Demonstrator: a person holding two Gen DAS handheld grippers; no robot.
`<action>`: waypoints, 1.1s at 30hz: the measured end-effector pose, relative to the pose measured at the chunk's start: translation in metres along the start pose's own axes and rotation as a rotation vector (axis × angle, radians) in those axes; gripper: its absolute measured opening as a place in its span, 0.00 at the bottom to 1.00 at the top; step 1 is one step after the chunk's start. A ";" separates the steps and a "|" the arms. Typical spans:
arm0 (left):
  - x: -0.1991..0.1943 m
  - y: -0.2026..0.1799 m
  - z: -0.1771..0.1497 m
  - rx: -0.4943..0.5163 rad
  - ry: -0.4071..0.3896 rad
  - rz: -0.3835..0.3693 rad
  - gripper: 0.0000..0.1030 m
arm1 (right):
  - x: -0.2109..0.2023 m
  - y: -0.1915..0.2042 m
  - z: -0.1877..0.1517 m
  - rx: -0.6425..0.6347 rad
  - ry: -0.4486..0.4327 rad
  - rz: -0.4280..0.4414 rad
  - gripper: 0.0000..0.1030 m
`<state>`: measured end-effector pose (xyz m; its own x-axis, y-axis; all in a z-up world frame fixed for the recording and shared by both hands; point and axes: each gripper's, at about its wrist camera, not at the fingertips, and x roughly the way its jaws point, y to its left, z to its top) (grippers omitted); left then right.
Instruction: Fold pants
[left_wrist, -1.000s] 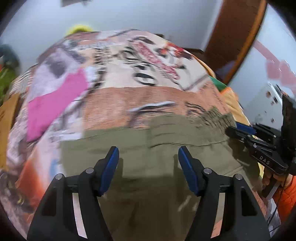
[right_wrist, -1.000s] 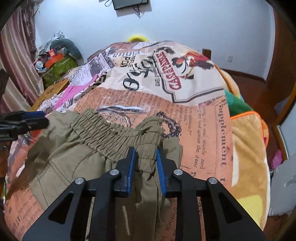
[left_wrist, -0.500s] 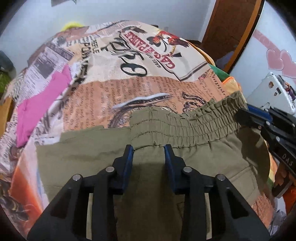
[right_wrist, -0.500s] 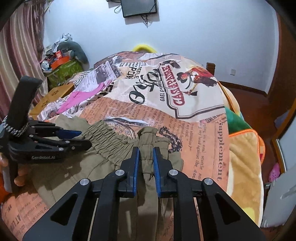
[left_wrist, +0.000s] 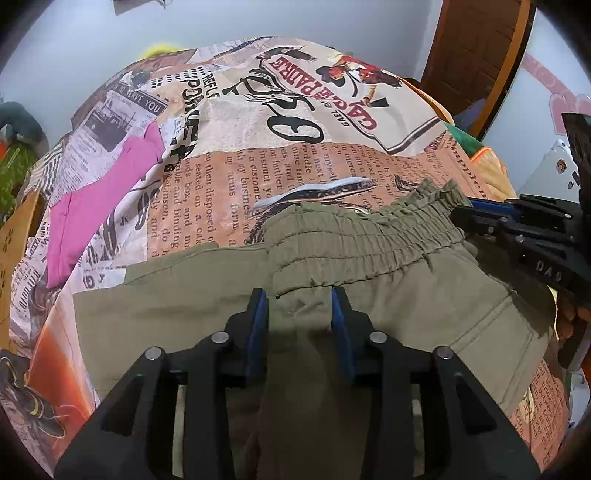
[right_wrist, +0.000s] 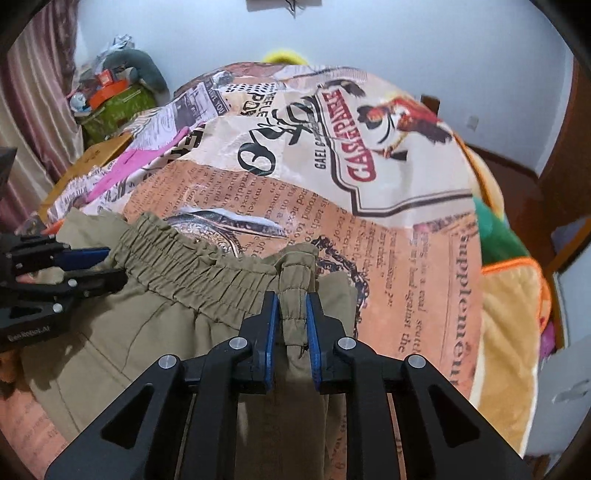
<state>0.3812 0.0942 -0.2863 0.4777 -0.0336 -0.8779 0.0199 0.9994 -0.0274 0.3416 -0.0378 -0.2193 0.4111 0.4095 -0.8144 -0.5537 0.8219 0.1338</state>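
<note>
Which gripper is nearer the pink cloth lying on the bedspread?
Left. The left gripper, jaws opening around the pants at the waistband's end, sits on the side toward the pink cloth. The right gripper pinches the waistband's opposite end, farther away.

On my feeds: newspaper-print bedspread (right_wrist: 388, 236) covering the bed; pink garment (left_wrist: 99, 206) at its left edge; green bag (right_wrist: 118, 107) by the curtain (right_wrist: 33, 122); wooden door (left_wrist: 476, 55).
</note>
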 end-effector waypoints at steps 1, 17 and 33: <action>-0.001 0.000 0.000 -0.002 0.002 -0.002 0.37 | -0.002 -0.001 0.002 0.011 0.012 0.007 0.14; -0.097 0.036 -0.018 -0.059 -0.143 0.055 0.53 | -0.070 -0.001 -0.010 0.033 -0.058 -0.029 0.49; -0.050 0.089 -0.081 -0.248 0.061 -0.006 0.55 | -0.047 -0.023 -0.065 0.207 0.064 0.040 0.50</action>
<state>0.2879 0.1853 -0.2835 0.4241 -0.0468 -0.9044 -0.1969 0.9700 -0.1426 0.2878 -0.1016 -0.2208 0.3412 0.4234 -0.8393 -0.4052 0.8719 0.2751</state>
